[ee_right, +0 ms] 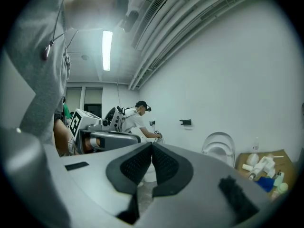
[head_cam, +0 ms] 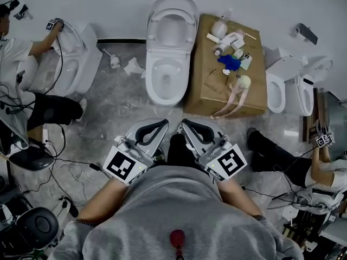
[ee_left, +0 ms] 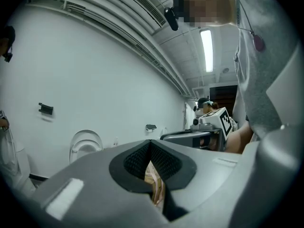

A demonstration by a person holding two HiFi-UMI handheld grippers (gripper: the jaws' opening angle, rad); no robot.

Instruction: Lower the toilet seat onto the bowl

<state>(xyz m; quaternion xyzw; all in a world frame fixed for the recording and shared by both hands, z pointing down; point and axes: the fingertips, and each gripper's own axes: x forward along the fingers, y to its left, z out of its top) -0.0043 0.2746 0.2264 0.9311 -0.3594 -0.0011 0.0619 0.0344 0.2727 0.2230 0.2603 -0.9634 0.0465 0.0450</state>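
Note:
A white toilet (head_cam: 167,75) stands against the far wall, straight ahead of me. Its seat and lid (head_cam: 172,19) are raised upright against the wall, leaving the bowl open. Both grippers are held close to my body, well short of the toilet and touching nothing. My left gripper (head_cam: 161,127) is shut and empty, and so is my right gripper (head_cam: 187,127). The raised seat (ee_left: 85,145) shows small at the lower left of the left gripper view, beyond the shut left gripper (ee_left: 150,145). In the right gripper view the same seat (ee_right: 218,148) lies right of the shut right gripper (ee_right: 152,147).
A cardboard box (head_cam: 206,91) carrying bottles and a blue cloth (head_cam: 230,63) stands right of the toilet. Other toilets stand at far left (head_cam: 76,58) and far right (head_cam: 293,85), each with a person working beside it. Cables trail over the floor at left (head_cam: 70,164).

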